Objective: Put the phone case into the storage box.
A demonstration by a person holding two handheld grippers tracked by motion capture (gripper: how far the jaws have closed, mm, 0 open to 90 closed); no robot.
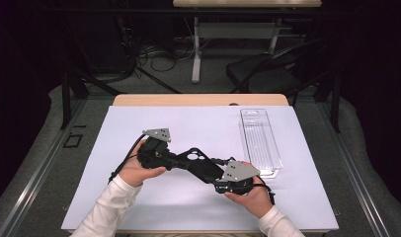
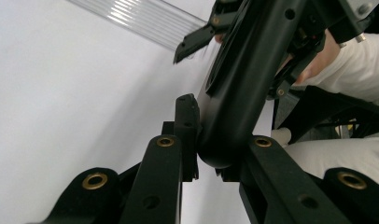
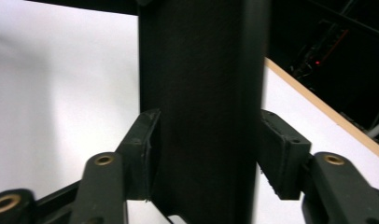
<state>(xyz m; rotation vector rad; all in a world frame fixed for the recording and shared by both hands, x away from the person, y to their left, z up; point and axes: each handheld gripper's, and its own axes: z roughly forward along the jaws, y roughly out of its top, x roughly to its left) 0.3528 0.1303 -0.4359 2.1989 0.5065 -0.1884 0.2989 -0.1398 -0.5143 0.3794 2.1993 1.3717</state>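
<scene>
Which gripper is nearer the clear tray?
The right gripper, just beside the clear tray's near end; the left gripper sits farther off to the left.

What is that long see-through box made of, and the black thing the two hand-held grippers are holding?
The long box looks like clear, glossy plastic: you see the white table cover through it, and its ribs catch light. The black thing looks like hard, smooth plastic with a soft sheen in the left gripper view, though painted metal is possible; the right gripper view shows it duller.
</scene>
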